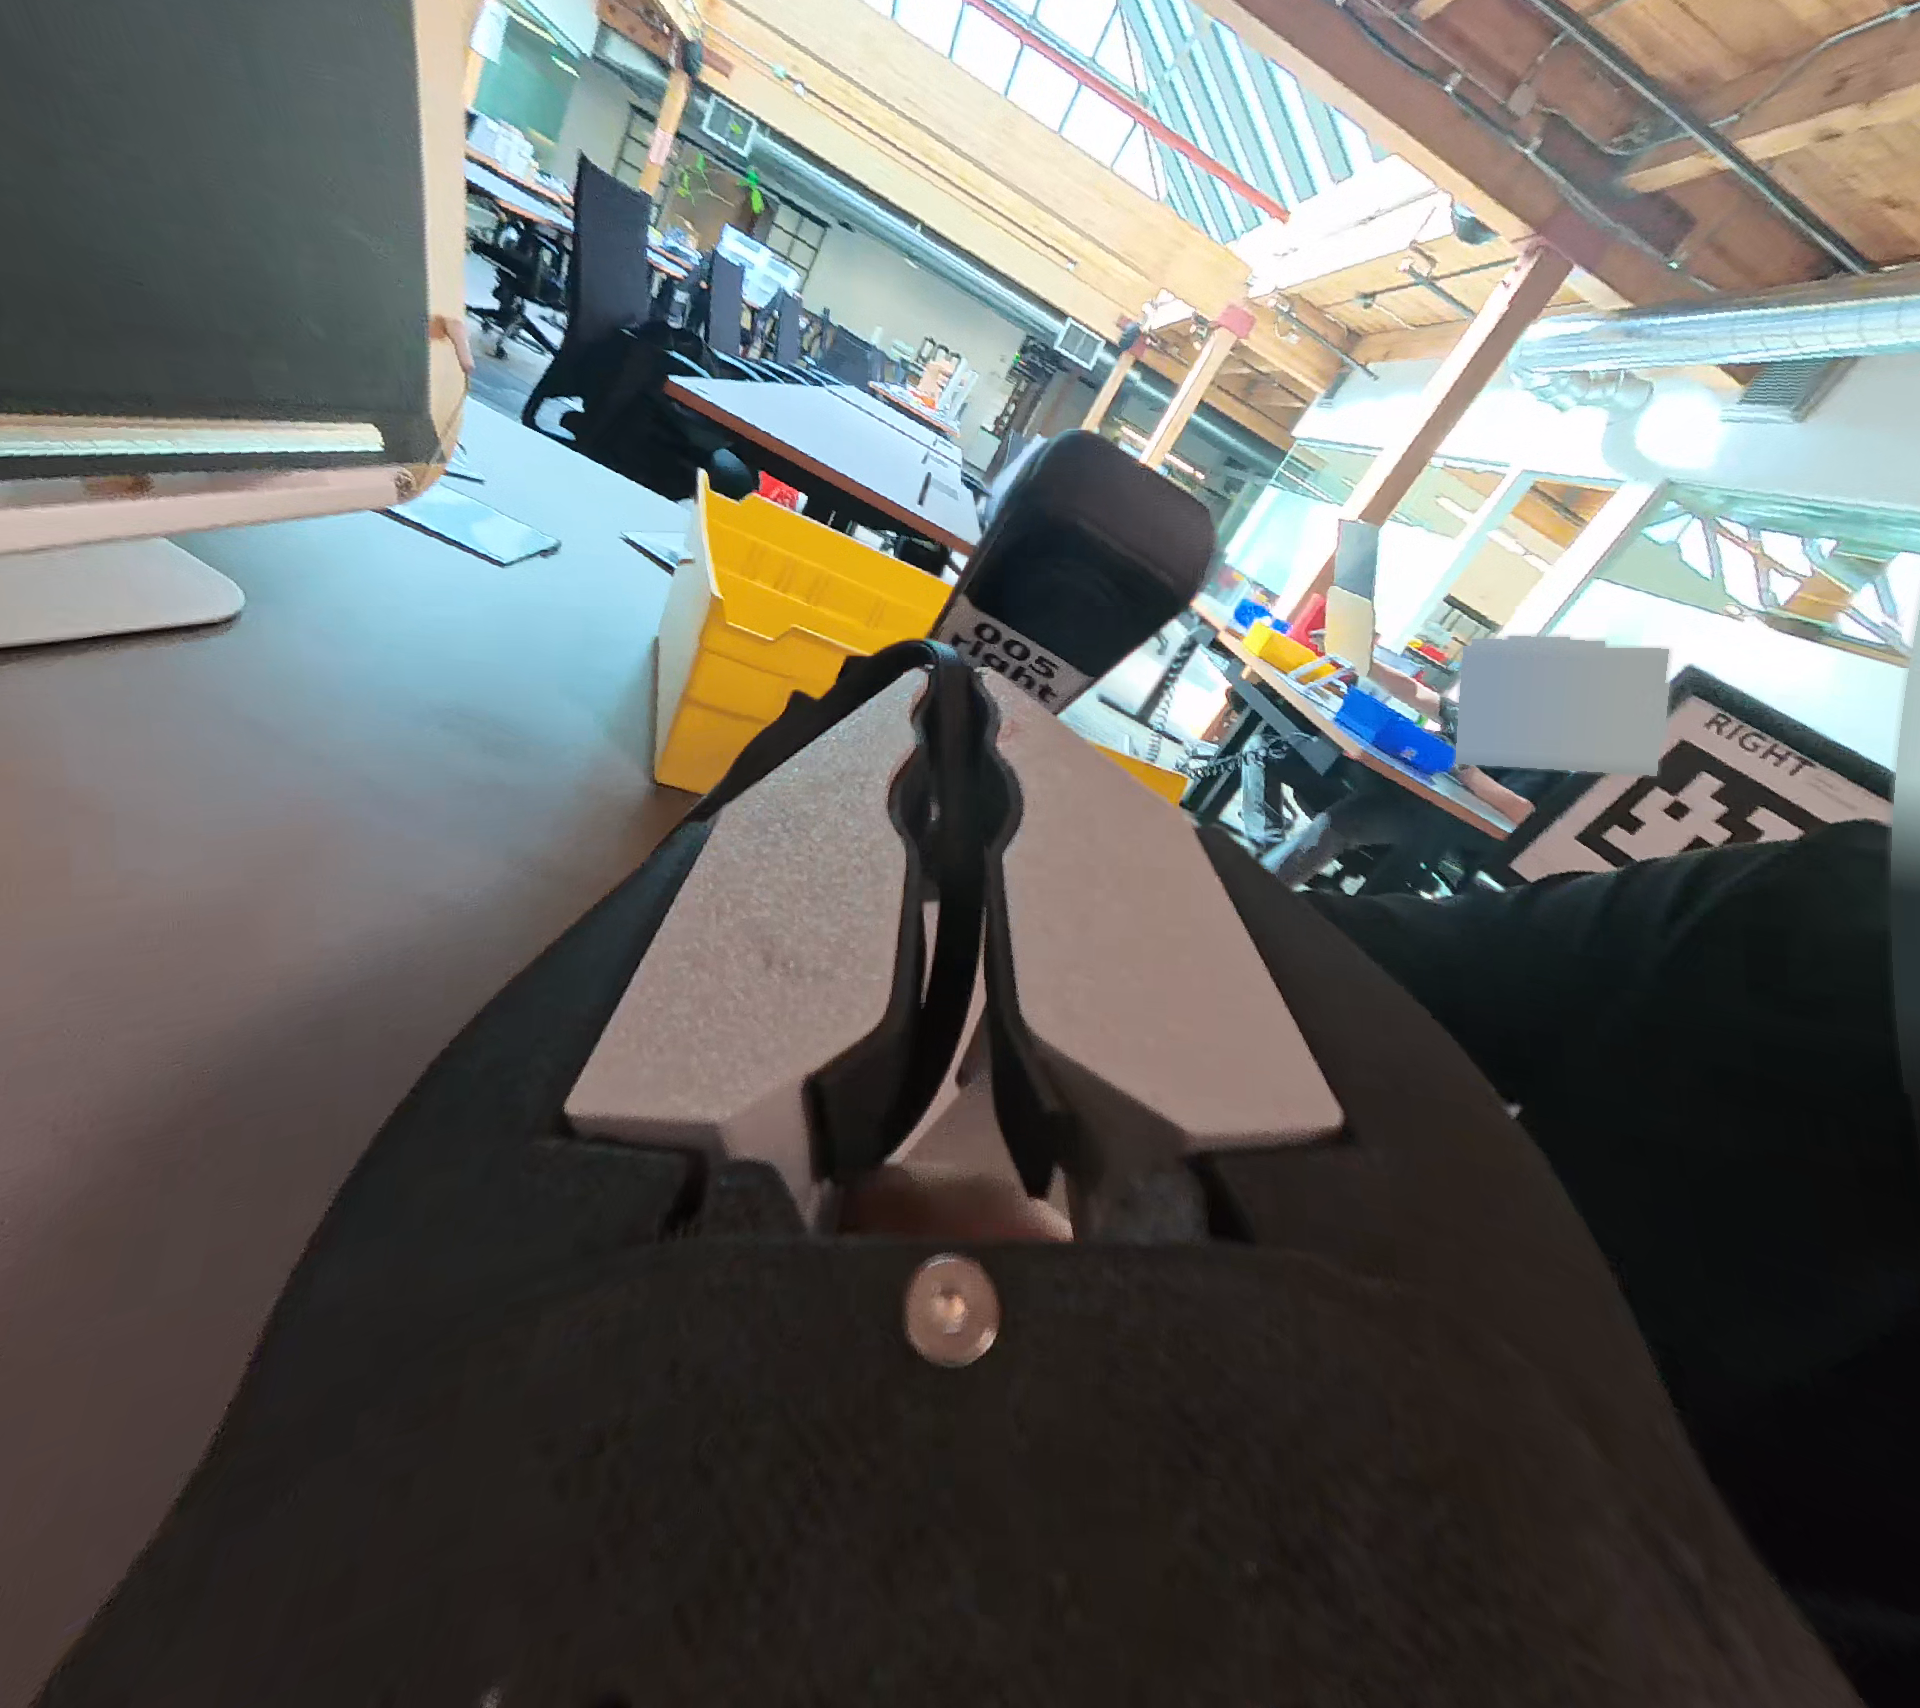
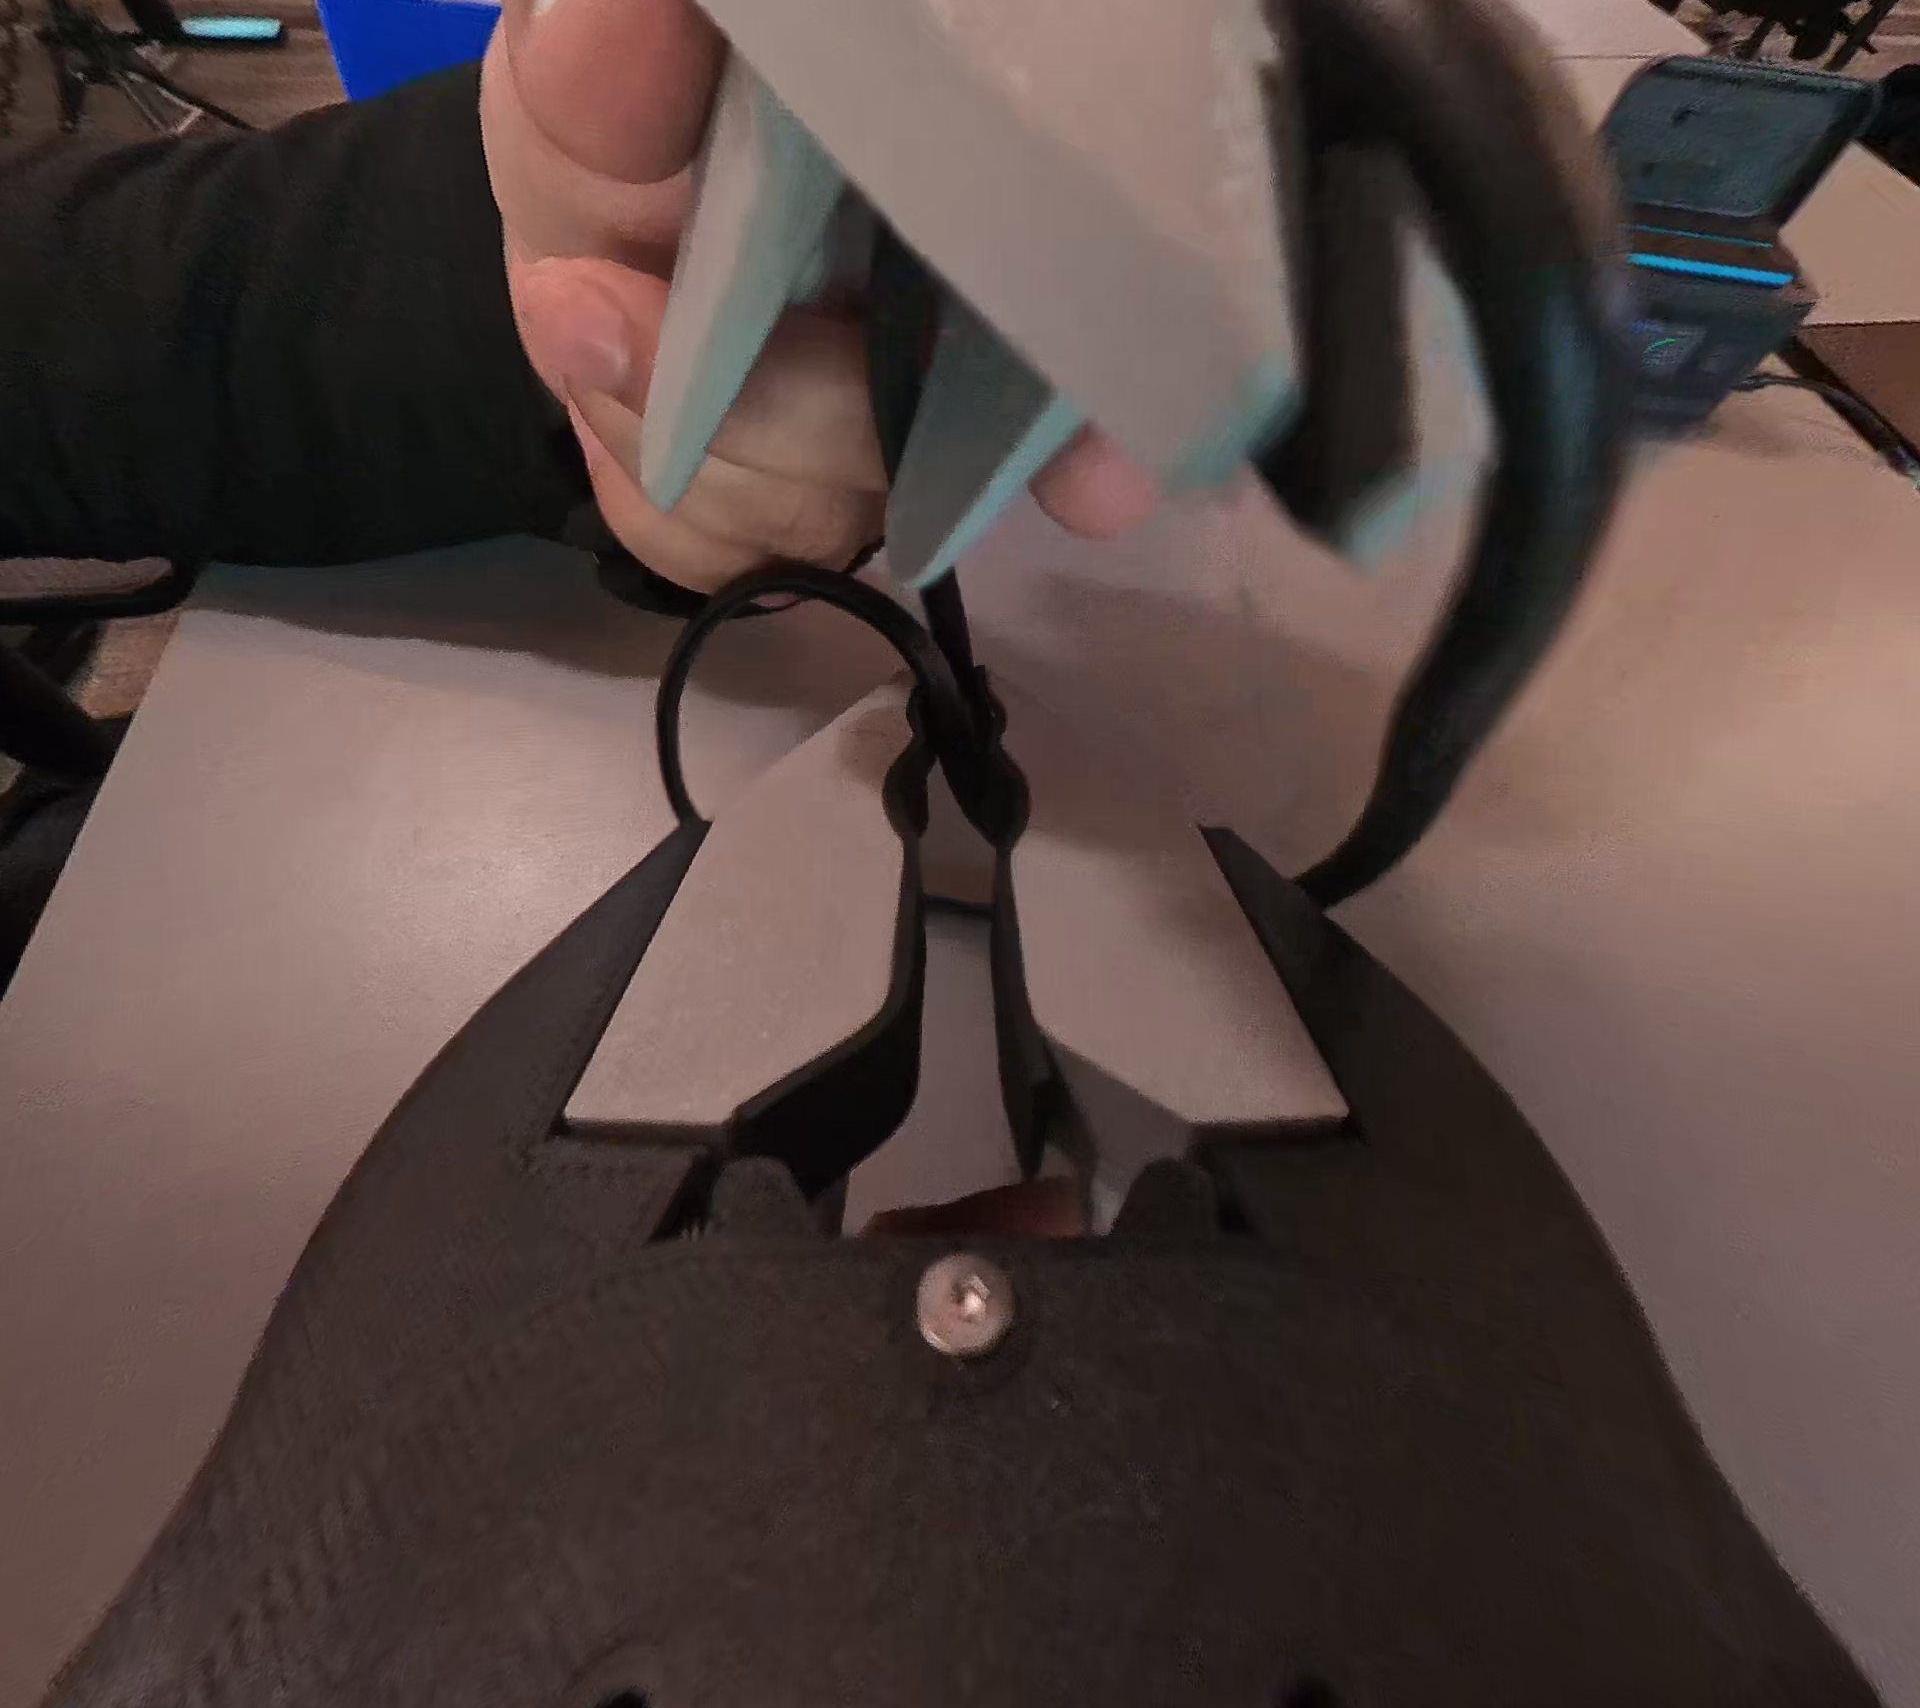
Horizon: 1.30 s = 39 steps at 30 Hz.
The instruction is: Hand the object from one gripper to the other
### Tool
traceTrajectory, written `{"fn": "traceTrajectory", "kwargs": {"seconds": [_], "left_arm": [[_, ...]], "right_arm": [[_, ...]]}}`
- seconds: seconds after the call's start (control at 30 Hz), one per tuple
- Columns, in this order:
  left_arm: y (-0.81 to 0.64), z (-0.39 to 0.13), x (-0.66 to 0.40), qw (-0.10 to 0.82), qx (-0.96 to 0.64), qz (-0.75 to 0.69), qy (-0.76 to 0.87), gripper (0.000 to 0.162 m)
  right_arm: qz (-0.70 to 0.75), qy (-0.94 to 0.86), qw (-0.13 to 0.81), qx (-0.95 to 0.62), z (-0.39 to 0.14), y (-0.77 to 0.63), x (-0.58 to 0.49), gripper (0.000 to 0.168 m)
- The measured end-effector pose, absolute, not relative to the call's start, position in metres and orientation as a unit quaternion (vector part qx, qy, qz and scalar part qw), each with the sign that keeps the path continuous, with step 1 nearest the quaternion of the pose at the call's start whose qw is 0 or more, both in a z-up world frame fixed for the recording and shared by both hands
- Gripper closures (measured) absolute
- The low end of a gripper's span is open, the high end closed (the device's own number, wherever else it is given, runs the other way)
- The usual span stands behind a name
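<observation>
The object is a thin black band (image 1: 935, 983). My left gripper (image 1: 956, 723) is shut on it; the band runs down the slit between the grey fingers and loops out to the left of the tips. The right gripper's black body (image 1: 1091, 546) meets it tip to tip just beyond. In the right wrist view my right gripper (image 2: 956, 775) is shut on the same band, whose loop (image 2: 675, 692) curls out to the left of the tips. The left gripper's grey fingers (image 2: 1039, 100), held by a hand (image 2: 603, 100), hang close above, blurred.
The grippers are over a brown table (image 1: 312, 827). A monitor (image 1: 208, 100) stands at the far left and a yellow bin (image 1: 790, 619) just behind the grippers. In the right wrist view a dark device with a blue light strip (image 2: 1725, 224) sits at the right and a blue bin (image 2: 405, 37) at the back. My hands' fingertips stand some 12 cm from each other.
</observation>
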<state>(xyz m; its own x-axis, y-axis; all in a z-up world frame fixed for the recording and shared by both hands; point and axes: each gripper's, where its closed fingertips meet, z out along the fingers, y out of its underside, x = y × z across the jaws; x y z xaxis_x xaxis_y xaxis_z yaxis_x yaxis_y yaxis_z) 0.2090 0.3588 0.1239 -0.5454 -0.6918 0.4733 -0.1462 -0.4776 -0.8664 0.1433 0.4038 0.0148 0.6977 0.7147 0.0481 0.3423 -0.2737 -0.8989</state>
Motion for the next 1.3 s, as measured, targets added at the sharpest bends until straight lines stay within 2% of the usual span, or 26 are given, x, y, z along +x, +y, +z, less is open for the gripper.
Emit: {"fn": "traceTrajectory", "kwargs": {"seconds": [0.2, 0.27, 0.4, 0.47, 0.53, 0.67, 0.8, 0.9, 1.1, 1.23, 1.3], "left_arm": [[0.382, 0.124, 0.21, 0.22, -0.466, -0.727, 0.454, 0.156], [0.394, 0.119, 0.212, 0.241, -0.488, -0.707, 0.451, 0.138], [0.383, 0.124, 0.204, 0.221, -0.459, -0.718, 0.474, 0.119], [0.376, 0.138, 0.196, 0.215, -0.426, -0.744, 0.468, 0.1], [0.379, 0.154, 0.189, 0.217, -0.405, -0.776, 0.433, 0.095], [0.394, 0.15, 0.193, 0.253, -0.43, -0.756, 0.425, 0.087], [0.395, 0.142, 0.192, 0.227, -0.449, -0.744, 0.44, 0.085], [0.403, 0.124, 0.194, 0.248, -0.485, -0.696, 0.469, 0.089], [0.413, 0.082, 0.202, 0.3, -0.528, -0.573, 0.55, 0.084], [0.412, 0.061, 0.214, 0.328, -0.534, -0.514, 0.586, 0.104], [0.408, 0.051, 0.221, 0.335, -0.535, -0.494, 0.599, 0.106]], "right_arm": [[0.189, -0.3, 0.515, -0.78, 0.029, 0.407, 0.165, 0.167], [0.19, -0.286, 0.525, -0.779, 0.036, 0.408, 0.172, 0.168], [0.201, -0.264, 0.543, -0.772, 0.051, 0.406, 0.18, 0.168], [0.211, -0.26, 0.544, -0.769, 0.054, 0.404, 0.18, 0.168], [0.237, -0.264, 0.531, -0.769, 0.051, 0.401, 0.174, 0.168], [0.216, -0.277, 0.522, -0.777, 0.044, 0.401, 0.175, 0.168], [0.195, -0.225, 0.554, -0.778, 0.056, 0.409, 0.2, 0.168], [0.222, -0.175, 0.604, -0.745, 0.083, 0.406, 0.223, 0.168], [0.221, -0.114, 0.646, -0.721, 0.106, 0.404, 0.251, 0.168], [0.222, -0.131, 0.641, -0.723, 0.105, 0.404, 0.241, 0.168], [0.231, -0.143, 0.639, -0.72, 0.106, 0.402, 0.233, 0.168]]}}
